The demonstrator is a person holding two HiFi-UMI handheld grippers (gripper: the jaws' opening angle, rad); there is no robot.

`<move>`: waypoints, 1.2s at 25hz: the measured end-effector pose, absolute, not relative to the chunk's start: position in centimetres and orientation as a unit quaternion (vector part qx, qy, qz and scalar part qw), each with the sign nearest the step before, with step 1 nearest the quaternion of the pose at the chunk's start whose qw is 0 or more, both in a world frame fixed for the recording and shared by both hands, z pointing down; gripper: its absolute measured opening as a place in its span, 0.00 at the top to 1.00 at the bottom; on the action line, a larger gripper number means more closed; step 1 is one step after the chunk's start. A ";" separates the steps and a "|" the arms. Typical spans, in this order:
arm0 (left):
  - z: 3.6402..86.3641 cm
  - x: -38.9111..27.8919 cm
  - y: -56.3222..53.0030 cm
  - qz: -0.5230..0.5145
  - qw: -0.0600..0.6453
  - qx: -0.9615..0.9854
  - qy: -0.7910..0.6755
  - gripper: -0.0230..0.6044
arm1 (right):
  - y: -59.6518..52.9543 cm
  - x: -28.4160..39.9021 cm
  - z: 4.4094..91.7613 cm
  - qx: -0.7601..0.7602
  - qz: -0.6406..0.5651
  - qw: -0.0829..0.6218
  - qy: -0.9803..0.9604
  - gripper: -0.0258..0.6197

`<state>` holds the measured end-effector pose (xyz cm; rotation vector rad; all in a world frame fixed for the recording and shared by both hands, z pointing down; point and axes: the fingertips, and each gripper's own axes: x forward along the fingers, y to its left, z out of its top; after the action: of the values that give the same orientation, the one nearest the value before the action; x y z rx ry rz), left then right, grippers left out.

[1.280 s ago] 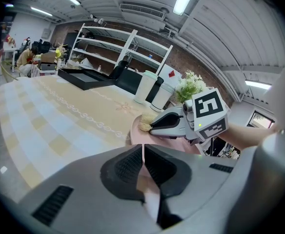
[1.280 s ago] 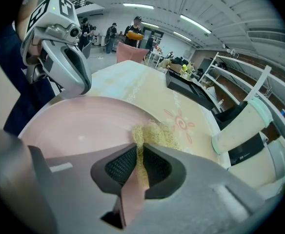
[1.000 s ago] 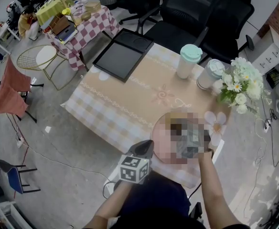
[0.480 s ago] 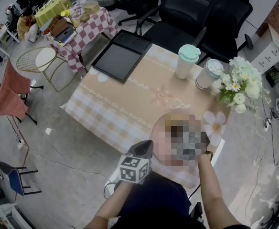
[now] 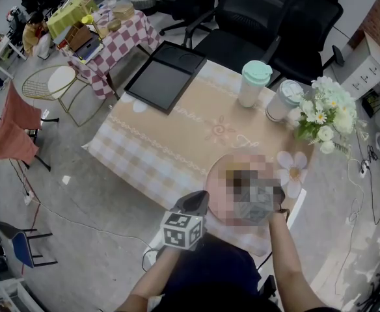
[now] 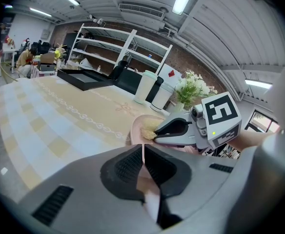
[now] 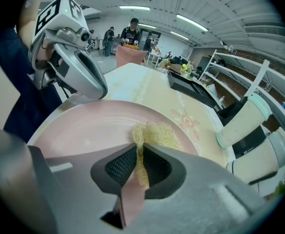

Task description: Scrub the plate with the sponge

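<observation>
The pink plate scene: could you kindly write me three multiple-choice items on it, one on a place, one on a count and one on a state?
1. Where does the yellow sponge lie?
A. in a sink
B. on the pink plate
C. on the floor

2. How many lidded cups stand beside the white flowers?
A. one
B. four
C. two

3. How is the right gripper?
A. shut on the sponge
B. wide open above the table
C. shut on a cup

Answers:
1 B: the right gripper view shows the sponge resting on the plate's face.
2 C: the head view shows one mint-lidded cup and a second cup next to it, by the flowers.
3 A: in the right gripper view the jaws are closed with the sponge pinched between them.
</observation>
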<state>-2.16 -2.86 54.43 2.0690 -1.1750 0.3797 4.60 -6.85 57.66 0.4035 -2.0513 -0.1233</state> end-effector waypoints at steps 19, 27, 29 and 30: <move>54.3 -2.0 -2.5 0.148 0.356 0.805 -0.450 0.93 | -4.7 4.4 57.7 0.167 -0.051 0.506 -0.844 0.89; 54.3 -1.9 -2.2 0.151 0.356 0.806 -0.448 0.93 | -4.0 4.3 57.6 0.168 -0.046 0.504 -0.846 0.89; 54.4 -1.8 -2.2 0.152 0.356 0.806 -0.447 0.93 | -3.8 4.3 57.6 0.167 -0.046 0.504 -0.846 0.89; 54.4 -1.8 -2.1 0.152 0.357 0.806 -0.447 0.93 | -3.8 4.3 57.6 0.166 -0.045 0.504 -0.846 0.89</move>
<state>-1.84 -2.14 54.40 2.0816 -1.1537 0.3932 4.33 -3.75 57.64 0.4001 -2.0431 -0.1085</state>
